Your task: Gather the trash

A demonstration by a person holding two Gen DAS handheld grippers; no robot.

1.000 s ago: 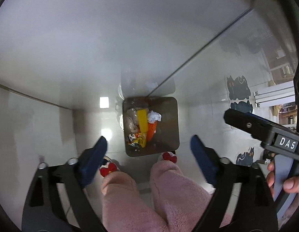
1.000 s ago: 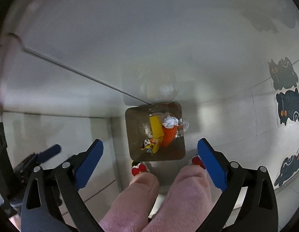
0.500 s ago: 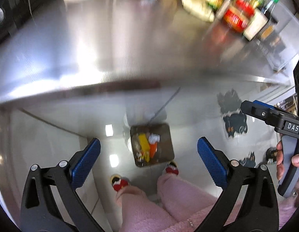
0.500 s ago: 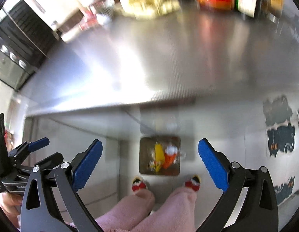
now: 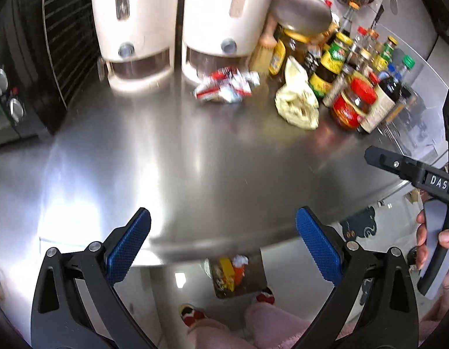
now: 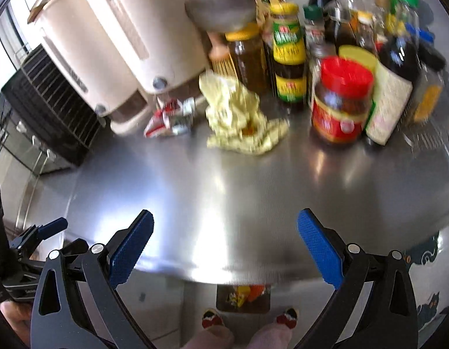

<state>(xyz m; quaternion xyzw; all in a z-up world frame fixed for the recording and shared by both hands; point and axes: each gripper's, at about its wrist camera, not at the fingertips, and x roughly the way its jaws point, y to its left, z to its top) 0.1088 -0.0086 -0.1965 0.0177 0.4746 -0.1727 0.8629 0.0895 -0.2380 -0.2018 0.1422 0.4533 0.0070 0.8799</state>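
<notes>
Stainless countertop [image 5: 195, 160] runs away from you toward two cream appliances and a crowd of sauce bottles at the back. You hold both tools low at its near edge, each with its blue pads spread wide and nothing between them: the left gripper [image 5: 223, 244] and the right gripper [image 6: 224, 245].

Two pieces of litter remain on the steel, both well ahead of the fingers. A crumpled red-and-white wrapper [image 5: 226, 85] lies against the foot of the right-hand appliance, its long axis running roughly across your view. A crumpled yellow wrapper [image 6: 242, 122] sits just to its right, beside the red-lidded jar [image 6: 340, 101].

From the left tool, the red-and-white piece is almost dead ahead; from the right tool, the yellow wad lies nearly straight ahead and looks the closer of the two. So your right hand probably suits the yellow one, your left the other.

Below the counter edge, between your slippers, the bin [image 5: 239, 276] on the floor already holds some rubbish.
</notes>
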